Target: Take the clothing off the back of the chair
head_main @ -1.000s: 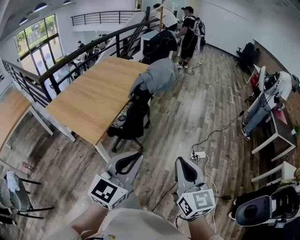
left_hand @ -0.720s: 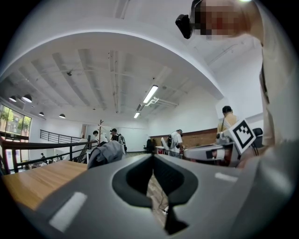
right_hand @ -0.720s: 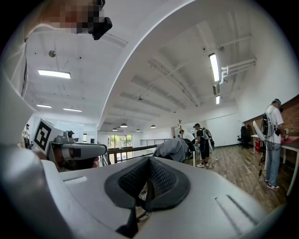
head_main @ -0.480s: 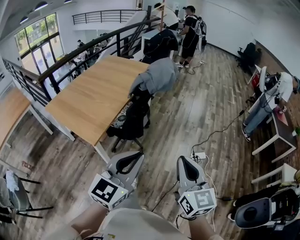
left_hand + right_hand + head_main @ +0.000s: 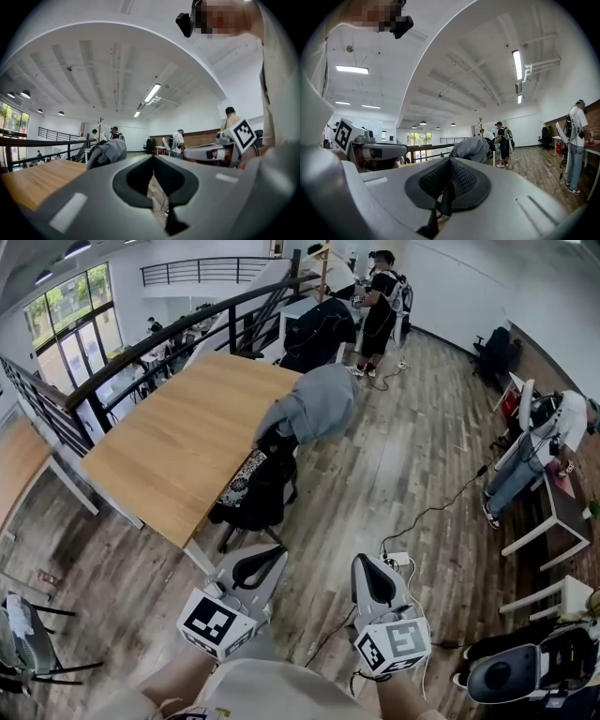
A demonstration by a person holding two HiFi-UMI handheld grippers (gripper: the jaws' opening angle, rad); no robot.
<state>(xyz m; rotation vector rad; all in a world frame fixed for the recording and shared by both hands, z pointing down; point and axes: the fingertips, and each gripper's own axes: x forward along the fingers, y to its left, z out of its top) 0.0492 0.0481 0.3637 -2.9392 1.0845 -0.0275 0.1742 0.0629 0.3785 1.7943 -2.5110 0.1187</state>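
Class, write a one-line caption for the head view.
Shut and empty, the left gripper and right gripper face a grey garment draped over a black chair by a wooden table.

I can read no word, number or brand anywhere in view. The marker cube (image 5: 217, 622) on my left gripper (image 5: 269, 554) and the one on my right gripper (image 5: 363, 563) carry only black-and-white square patterns, no letters.

1. The grey clothing (image 5: 309, 407) drapes over the chair (image 5: 255, 491), so its backrest is hidden from me.
2. In the left gripper view, the left gripper (image 5: 153, 164) itself blocks nearly all of the chair.
3. The rounded machine (image 5: 511, 673) at bottom right is cut off by the edge; I can't identify it.
4. The people (image 5: 155, 334) by the far railing are too small to make out.
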